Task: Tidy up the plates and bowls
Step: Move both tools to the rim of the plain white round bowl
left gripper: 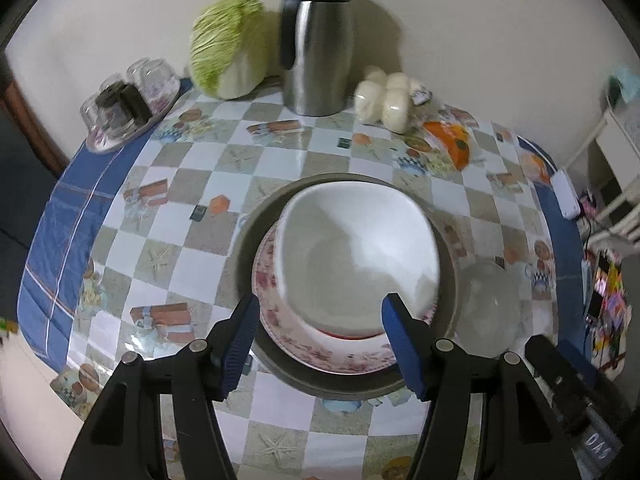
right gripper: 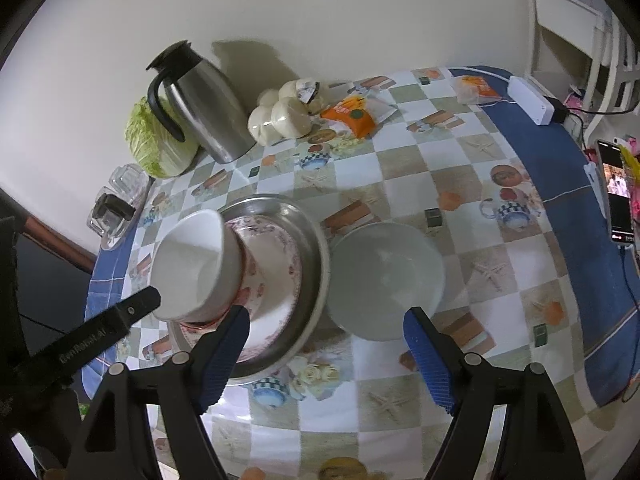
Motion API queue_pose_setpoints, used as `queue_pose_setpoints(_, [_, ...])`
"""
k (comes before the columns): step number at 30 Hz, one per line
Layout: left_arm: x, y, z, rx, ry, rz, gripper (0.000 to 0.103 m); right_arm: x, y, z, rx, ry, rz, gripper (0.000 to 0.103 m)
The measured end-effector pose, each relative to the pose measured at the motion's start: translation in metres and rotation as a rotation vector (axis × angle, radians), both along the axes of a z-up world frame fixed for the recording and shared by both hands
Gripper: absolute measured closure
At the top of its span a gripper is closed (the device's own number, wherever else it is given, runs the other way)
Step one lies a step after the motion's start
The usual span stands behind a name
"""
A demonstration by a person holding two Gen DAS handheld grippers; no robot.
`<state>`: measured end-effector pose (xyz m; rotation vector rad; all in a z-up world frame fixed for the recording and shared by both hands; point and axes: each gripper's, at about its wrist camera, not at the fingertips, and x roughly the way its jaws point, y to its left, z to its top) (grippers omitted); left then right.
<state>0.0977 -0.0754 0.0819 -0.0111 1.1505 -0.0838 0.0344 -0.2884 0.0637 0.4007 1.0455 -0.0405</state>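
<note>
A white bowl [left gripper: 360,256] sits tilted on a floral plate [left gripper: 272,320], and both rest in a round metal dish [left gripper: 256,240]; a red rim shows under the bowl. My left gripper [left gripper: 320,304] hovers open over the near edge of this stack, its blue pads apart and touching nothing. In the right wrist view the same white bowl [right gripper: 192,264], floral plate [right gripper: 276,268] and metal dish [right gripper: 316,248] lie at the left. Just right of the dish stands a clear bowl [right gripper: 384,280]. My right gripper [right gripper: 327,314] is open above that bowl's near rim, empty.
At the back by the wall stand a steel thermos jug [left gripper: 316,40], a cabbage [left gripper: 228,48], bagged white buns [left gripper: 384,96] and an orange packet [left gripper: 452,140]. Upturned glasses on a tray [left gripper: 124,108] sit far left. A white power strip [right gripper: 530,100] and a phone [right gripper: 618,192] lie at the right edge.
</note>
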Motion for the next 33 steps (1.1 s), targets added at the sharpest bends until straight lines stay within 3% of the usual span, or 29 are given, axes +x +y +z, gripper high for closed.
queue_pose_setpoints(4, [-0.005,-0.024,0.003,0.005,-0.026,-0.043,0.024,-0.007,-0.026,0.000,0.003,-0.008,-0.040,0.018])
queue_pose_setpoints(10, [-0.013,-0.057,0.002,-0.001,-0.047,-0.098,0.024,-0.020,-0.075,-0.007,0.024,-0.008,-0.141,0.018])
queue_pose_setpoints(17, [-0.017,-0.082,-0.017,-0.040,0.009,-0.091,0.024,-0.025,-0.112,-0.021,0.000,0.021,-0.208,0.018])
queue_pose_setpoints(22, [-0.024,-0.090,-0.028,-0.106,0.054,-0.053,0.024,-0.023,-0.122,-0.035,0.021,0.047,-0.209,0.018])
queue_pose_setpoints(33, [-0.046,-0.114,-0.056,-0.116,0.132,-0.010,0.023,-0.018,-0.120,-0.046,0.009,0.073,-0.196,0.018])
